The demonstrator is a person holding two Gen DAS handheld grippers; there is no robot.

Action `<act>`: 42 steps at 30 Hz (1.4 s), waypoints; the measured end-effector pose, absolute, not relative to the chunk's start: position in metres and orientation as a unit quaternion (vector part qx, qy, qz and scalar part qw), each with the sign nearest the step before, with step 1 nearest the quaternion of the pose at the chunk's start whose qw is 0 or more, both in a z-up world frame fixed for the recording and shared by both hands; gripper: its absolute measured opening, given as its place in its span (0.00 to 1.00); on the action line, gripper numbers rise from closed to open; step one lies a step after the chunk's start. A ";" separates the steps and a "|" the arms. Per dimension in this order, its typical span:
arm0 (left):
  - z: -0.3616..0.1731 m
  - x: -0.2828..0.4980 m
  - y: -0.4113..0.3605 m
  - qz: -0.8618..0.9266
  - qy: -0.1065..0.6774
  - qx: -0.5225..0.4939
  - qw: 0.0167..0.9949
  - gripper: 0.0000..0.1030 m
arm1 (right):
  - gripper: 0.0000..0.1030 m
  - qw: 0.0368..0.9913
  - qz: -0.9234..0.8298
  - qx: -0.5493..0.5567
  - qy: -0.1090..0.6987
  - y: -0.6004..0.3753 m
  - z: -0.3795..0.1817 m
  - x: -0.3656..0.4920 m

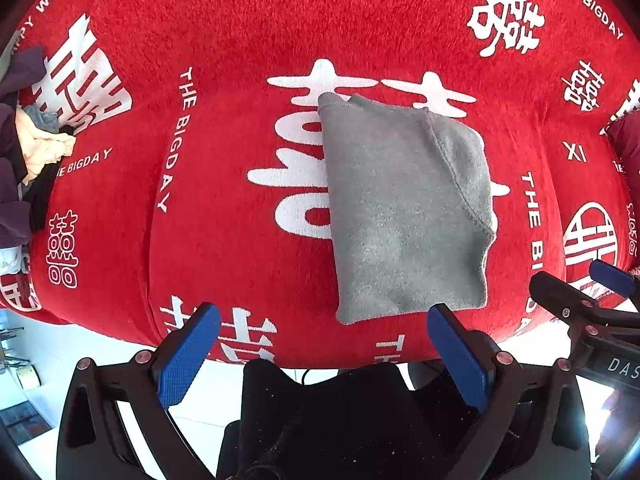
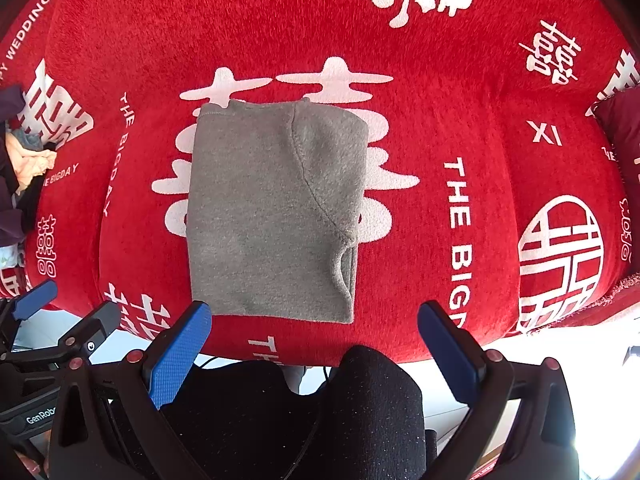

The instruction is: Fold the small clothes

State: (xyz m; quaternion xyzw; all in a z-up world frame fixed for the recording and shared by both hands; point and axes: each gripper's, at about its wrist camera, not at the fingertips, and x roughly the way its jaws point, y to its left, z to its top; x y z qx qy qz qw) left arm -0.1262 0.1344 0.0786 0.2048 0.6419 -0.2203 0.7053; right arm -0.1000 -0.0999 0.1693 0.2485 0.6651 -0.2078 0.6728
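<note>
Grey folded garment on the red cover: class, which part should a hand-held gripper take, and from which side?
Take the near hem of the grey folded garment, coming in from the sofa's front edge. That edge lies straight, stacked and nearest the open right hand-held gripper.

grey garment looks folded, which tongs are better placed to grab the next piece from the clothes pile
Left, probably. The clothes pile lies at the far left of the red cover; both tongs, left and right, hang open and empty.

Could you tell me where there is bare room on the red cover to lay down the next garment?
Bare red cover lies right of the folded grey garment, up to the dark red cushion, and behind it. The far left is crowded by the clothes pile.
</note>
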 end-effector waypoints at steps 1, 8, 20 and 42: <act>0.079 -0.127 0.134 -0.222 0.639 0.206 0.707 1.00 | 1.00 0.673 -0.208 0.248 0.665 -0.100 0.170 -0.100; 0.082 -0.128 0.134 -0.221 0.627 0.210 0.717 1.00 | 1.00 0.673 -0.208 0.249 0.665 -0.099 0.170 -0.101; 0.081 -0.128 0.137 -0.215 0.627 0.212 0.718 1.00 | 1.00 0.673 -0.209 0.248 0.665 -0.098 0.170 -0.101; 0.082 -0.131 0.138 -0.217 0.615 0.219 0.726 1.00 | 1.00 0.672 -0.211 0.248 0.665 -0.096 0.170 -0.103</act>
